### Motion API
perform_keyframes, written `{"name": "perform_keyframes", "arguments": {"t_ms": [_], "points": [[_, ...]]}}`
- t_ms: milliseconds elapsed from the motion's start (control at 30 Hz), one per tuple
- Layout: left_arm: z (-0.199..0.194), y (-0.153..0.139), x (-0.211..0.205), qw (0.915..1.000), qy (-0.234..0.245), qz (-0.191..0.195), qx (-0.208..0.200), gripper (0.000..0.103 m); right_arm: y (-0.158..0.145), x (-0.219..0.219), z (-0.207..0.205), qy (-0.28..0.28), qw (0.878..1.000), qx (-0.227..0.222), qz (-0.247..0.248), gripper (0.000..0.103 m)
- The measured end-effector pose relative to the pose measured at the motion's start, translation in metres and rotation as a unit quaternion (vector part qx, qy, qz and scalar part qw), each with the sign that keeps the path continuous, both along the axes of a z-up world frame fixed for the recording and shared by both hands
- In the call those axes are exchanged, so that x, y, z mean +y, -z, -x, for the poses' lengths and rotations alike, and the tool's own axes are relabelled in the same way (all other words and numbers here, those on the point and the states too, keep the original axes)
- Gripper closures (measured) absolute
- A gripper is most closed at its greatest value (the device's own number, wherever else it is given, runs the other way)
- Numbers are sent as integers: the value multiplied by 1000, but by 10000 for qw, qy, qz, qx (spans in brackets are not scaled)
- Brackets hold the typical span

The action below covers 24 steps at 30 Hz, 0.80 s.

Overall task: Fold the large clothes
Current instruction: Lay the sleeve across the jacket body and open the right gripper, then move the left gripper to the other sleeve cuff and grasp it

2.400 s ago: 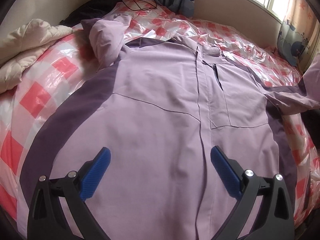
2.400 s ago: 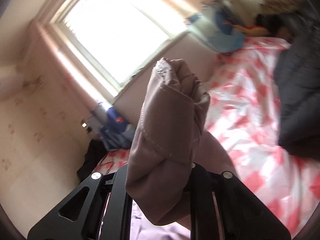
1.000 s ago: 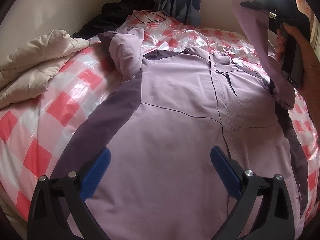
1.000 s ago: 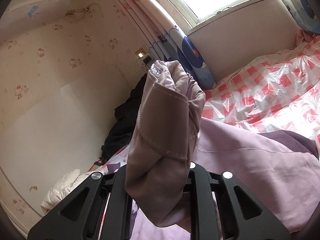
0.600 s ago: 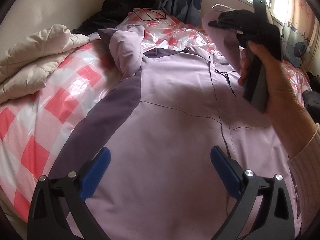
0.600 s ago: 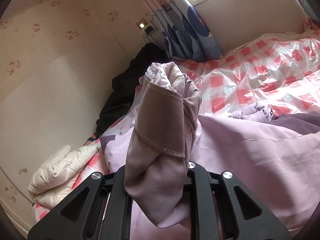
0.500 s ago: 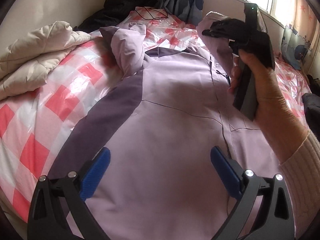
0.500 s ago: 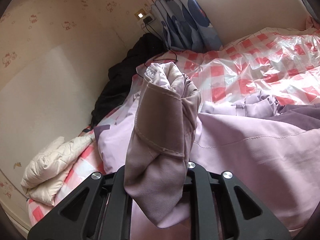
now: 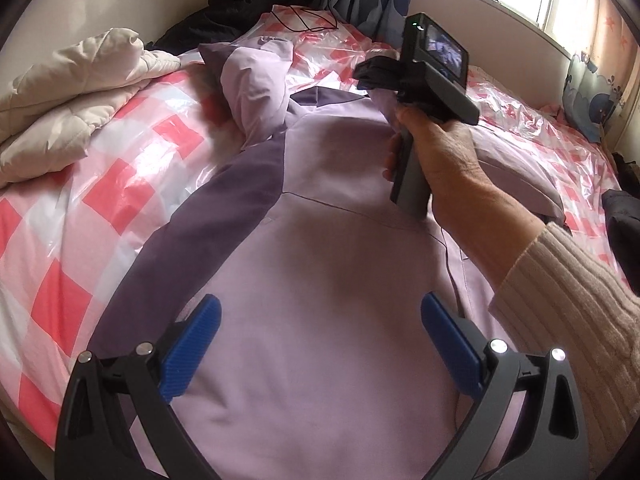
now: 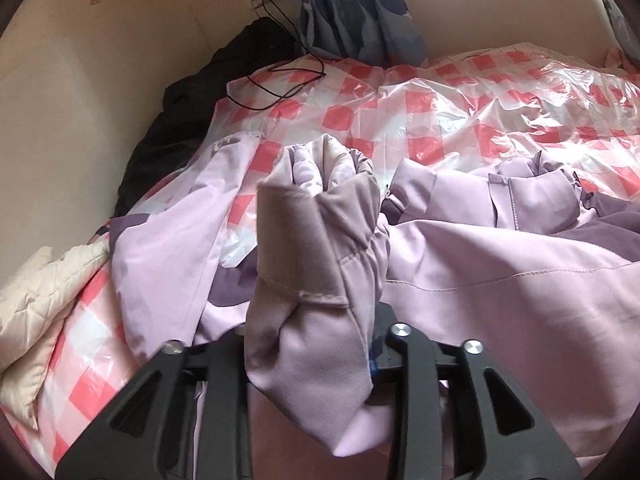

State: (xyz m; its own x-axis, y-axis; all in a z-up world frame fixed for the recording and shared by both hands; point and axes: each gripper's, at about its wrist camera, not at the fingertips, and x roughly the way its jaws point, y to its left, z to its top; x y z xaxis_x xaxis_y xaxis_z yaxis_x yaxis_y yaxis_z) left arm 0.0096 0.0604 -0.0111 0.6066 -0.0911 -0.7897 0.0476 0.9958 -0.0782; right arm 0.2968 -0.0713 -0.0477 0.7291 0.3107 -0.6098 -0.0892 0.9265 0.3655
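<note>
One lilac jacket (image 9: pixel 320 280) with darker purple side panels lies front-up and spread flat on the bed (image 9: pixel 100 184), over its pink-checked plastic cover. It looks like soft, light shell fabric with some slickness, so it should drape and slide easily on the plastic; cuffs, hems and seams seem the firmest places to pinch. The right gripper (image 10: pixel 308 356), held by a hand (image 9: pixel 436 148) above the jacket's chest near the collar, has the right sleeve cuff (image 10: pixel 320 264) bunched between its jaws. Those jaws have just been opening, and the cuff stands looser in them; the pads are hidden behind cloth, so whether they press I cannot tell. The left gripper (image 9: pixel 320 344) hovers wide open and empty over the jacket's lower front, just above the fabric. The other sleeve (image 9: pixel 256 80) lies folded up beside the collar.
</note>
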Motion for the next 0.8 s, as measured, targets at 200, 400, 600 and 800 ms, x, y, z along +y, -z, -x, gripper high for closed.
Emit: {"name": "perform_keyframes", "arguments": {"t_ms": [200, 400, 600, 800], "points": [[-1, 2, 6, 9998, 7, 147, 116, 7, 15, 41, 7, -1344, 9870, 870, 104, 20], [1, -4, 11, 9997, -74, 231, 20, 7, -26, -75, 82, -745, 9924, 177, -968, 18], [-14, -28, -12, 9989, 256, 165, -365, 7, 1, -245, 118, 798, 9880, 723, -1108, 11], [-126, -53, -89, 9942, 633, -387, -776, 7, 34, -271, 131, 208, 9877, 1053, -1140, 11]]}}
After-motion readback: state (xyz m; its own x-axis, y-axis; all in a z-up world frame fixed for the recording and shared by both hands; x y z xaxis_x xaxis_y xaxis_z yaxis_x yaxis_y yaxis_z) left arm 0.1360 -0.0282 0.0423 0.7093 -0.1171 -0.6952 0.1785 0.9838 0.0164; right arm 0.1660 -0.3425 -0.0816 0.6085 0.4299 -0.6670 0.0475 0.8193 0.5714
